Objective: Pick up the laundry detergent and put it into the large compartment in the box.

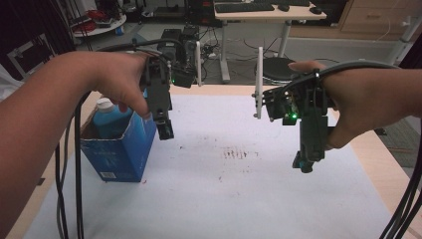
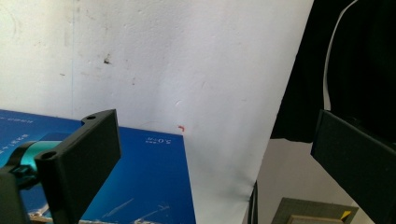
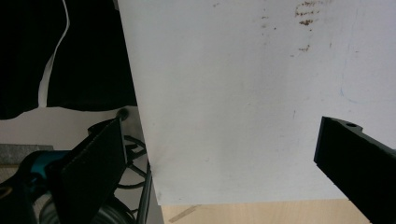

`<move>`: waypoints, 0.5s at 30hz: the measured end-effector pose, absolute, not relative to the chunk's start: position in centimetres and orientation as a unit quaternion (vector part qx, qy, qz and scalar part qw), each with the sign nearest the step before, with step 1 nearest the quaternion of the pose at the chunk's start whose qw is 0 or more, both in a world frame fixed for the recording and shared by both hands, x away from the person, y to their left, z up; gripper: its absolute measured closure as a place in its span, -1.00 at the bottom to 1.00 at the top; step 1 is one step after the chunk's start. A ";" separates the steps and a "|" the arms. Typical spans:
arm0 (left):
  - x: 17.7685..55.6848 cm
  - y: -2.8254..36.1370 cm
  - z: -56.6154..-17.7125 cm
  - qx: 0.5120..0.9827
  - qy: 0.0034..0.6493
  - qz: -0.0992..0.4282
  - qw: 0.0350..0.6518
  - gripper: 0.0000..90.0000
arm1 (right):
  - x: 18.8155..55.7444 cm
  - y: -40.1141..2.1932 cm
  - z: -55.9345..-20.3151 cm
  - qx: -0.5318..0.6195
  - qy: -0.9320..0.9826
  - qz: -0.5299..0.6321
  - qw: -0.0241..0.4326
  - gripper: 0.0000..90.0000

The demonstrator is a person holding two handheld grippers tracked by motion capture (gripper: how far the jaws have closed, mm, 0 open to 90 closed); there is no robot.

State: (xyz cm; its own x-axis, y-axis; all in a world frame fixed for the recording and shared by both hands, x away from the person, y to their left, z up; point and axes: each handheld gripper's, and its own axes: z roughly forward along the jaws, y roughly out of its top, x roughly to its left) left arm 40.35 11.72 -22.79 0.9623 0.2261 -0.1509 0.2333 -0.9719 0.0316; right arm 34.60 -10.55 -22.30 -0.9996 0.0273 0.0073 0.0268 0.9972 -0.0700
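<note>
- Two tools hang above the white sheet (image 1: 214,189) on the desk (image 1: 370,149), jaws apart, holding nothing.
- Left tool (image 1: 165,130) hovers just beside the open blue box (image 1: 122,152) at the sheet's left edge; a blue bottle (image 1: 108,119) stands inside.
- Right tool (image 1: 303,164) is well apart from it, over bare sheet near brown stains (image 1: 239,153).

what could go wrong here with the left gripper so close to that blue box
The left gripper hangs open right beside the upper edge of the blue box, so a careless descent might clip the cardboard rim and tip or shove the box. The bottle stands inside with its white cap above the rim; jaws could knock it. The trailing cables pass near the box and might snag it.
</note>
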 end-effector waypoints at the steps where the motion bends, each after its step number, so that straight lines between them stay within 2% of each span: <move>1: 40.3 11.7 -22.9 0.990 0.115 -0.076 0.023 -0.96 | 34.8 -10.5 -22.3 -0.003 -0.999 0.036 0.000 -0.97; 15: 40.3 11.4 -23.2 0.990 0.112 -0.079 0.020 -0.96 | 34.6 -10.1 -22.6 -0.009 -0.999 0.040 0.006 -0.97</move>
